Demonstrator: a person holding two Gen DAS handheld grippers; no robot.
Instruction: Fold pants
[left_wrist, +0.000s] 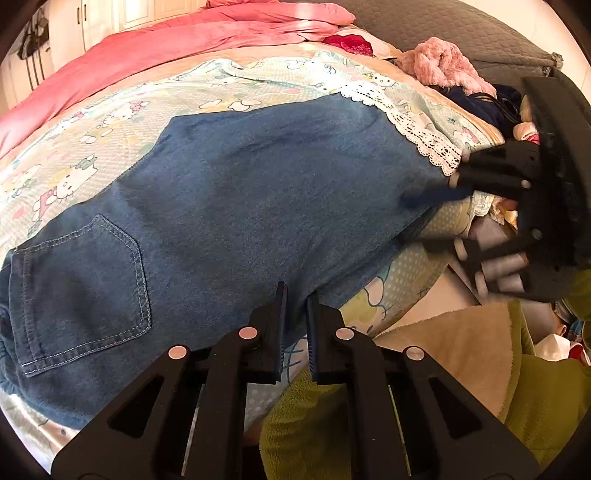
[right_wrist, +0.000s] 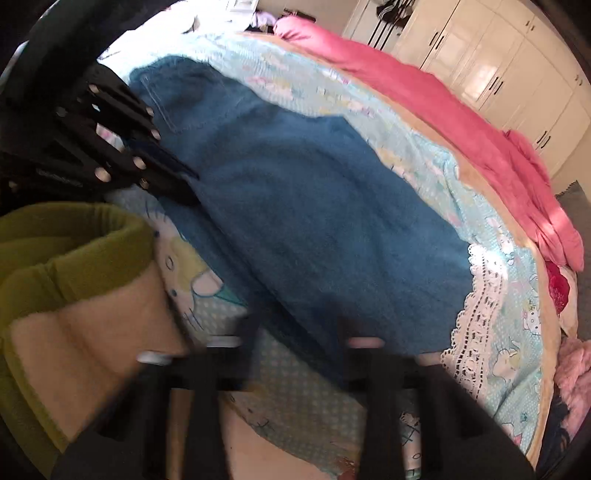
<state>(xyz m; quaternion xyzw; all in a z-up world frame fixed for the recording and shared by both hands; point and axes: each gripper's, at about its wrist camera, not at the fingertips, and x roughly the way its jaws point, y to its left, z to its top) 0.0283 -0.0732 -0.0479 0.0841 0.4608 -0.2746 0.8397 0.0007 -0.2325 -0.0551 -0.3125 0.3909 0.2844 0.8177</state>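
Note:
Blue denim pants (left_wrist: 258, 184) with a white lace hem (left_wrist: 424, 129) lie flat across a cartoon-cat bedsheet (left_wrist: 92, 155), back pocket (left_wrist: 81, 288) at the left. My left gripper (left_wrist: 297, 295) is shut on the pants' near edge around the crotch. From the right wrist view it shows as a closed left gripper (right_wrist: 192, 184) at the left side of the pants (right_wrist: 314, 221). My right gripper (left_wrist: 424, 218) hovers at the leg's near edge beside the hem, jaws apart. Its own view is motion-blurred, with the right gripper (right_wrist: 297, 321) straddling denim near the lace hem (right_wrist: 476, 314).
A pink duvet (left_wrist: 184, 48) lies bunched along the bed's far side. A pink fluffy garment (left_wrist: 443, 62) and dark clothes are piled beyond the hem. White wardrobes (right_wrist: 498, 66) stand behind the bed. A green sleeve with beige lining (left_wrist: 480, 369) is close to me.

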